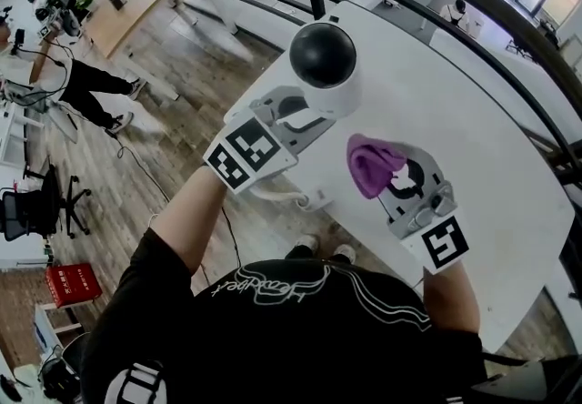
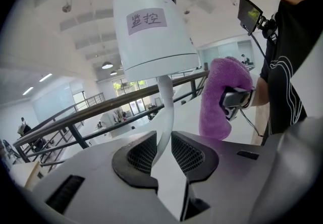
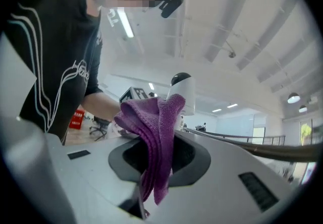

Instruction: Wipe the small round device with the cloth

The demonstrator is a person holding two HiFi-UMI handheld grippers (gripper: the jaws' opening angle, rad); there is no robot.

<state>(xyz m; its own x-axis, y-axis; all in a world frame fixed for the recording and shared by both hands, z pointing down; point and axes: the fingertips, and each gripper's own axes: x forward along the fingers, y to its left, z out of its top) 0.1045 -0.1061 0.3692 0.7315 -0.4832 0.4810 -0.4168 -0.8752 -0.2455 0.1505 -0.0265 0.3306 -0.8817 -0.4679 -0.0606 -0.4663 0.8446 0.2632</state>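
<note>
i read the left gripper clamped on the thin stem of the small round device, held up over the table; the right gripper pinches the purple cloth near it. risk — a hard wipe could pivot the top-heavy head on that stem, or the loose fold slips free.

In the head view the left gripper covers the lower part of the device and the purple cloth covers the tips of the right gripper, while in the right gripper view this cloth hides the device except its top, at the middle of the frame.
</note>
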